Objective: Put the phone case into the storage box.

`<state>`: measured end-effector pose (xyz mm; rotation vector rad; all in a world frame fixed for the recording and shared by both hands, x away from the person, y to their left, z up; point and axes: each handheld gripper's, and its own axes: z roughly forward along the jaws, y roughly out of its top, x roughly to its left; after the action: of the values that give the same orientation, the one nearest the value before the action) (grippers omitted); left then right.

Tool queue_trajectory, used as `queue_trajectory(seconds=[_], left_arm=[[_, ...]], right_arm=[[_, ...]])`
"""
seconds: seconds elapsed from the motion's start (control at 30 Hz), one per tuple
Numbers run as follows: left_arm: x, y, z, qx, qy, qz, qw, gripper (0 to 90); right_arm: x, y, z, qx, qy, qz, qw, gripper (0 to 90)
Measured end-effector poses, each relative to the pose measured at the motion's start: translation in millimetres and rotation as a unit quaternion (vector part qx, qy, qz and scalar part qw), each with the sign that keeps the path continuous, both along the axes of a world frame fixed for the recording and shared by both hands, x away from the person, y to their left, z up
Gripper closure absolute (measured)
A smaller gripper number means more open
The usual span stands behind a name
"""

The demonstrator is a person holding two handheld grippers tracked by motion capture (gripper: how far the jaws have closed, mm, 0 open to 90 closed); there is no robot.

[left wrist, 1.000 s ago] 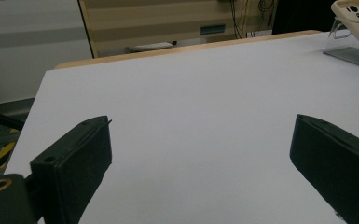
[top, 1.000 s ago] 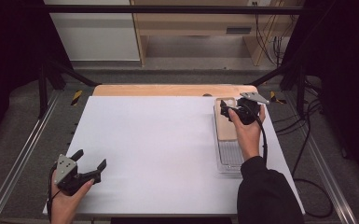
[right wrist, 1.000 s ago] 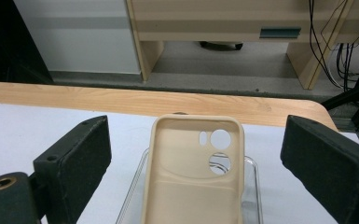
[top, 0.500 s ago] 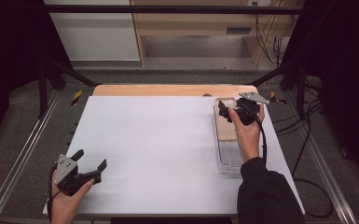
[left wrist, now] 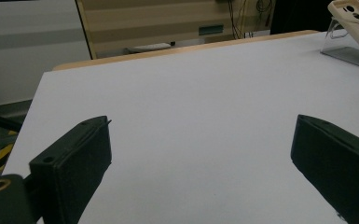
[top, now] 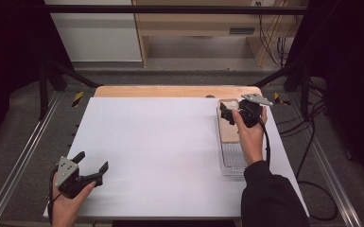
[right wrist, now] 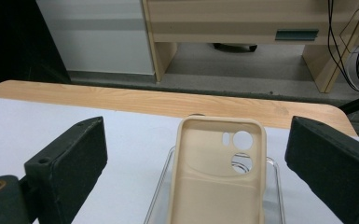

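Beige phone case (right wrist: 217,177) lies lengthwise, camera holes toward the table's far edge.

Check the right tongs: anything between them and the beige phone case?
Nothing visible. The right tongs are open, jaws either side of the phone case, which lies on a clear tray at the table's right side. The gap ahead of the jaws holds no other thing.

Phone case (top: 228,126): I see it on the clear tray (top: 234,163), at the tray's far end.
Clear tray: on the table (top: 170,151), along its right edge, toward the far right corner.
Right gripper (top: 227,115): over the case's far end.
Left gripper (top: 91,169): at the table's near left corner.
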<state>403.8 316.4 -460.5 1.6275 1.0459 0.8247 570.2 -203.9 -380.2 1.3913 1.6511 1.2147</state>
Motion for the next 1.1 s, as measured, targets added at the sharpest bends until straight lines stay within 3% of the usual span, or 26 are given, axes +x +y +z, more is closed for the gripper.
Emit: queue_trajectory(seconds=[0.53,1.1], left_arm=[[-0.3,-0.1,0.4,0.002,-0.002,-0.003,1.0,4.3],[-1.4,0.4,1.3,-0.004,-0.007,-0.009,0.9999,3.3]], right_arm=[[-7.1,5.3,5.1,0.007,0.003,0.018,0.9998,6.1],[-25.4,9.4,16.7,-0.018,-0.006,0.041,0.999,5.5]])
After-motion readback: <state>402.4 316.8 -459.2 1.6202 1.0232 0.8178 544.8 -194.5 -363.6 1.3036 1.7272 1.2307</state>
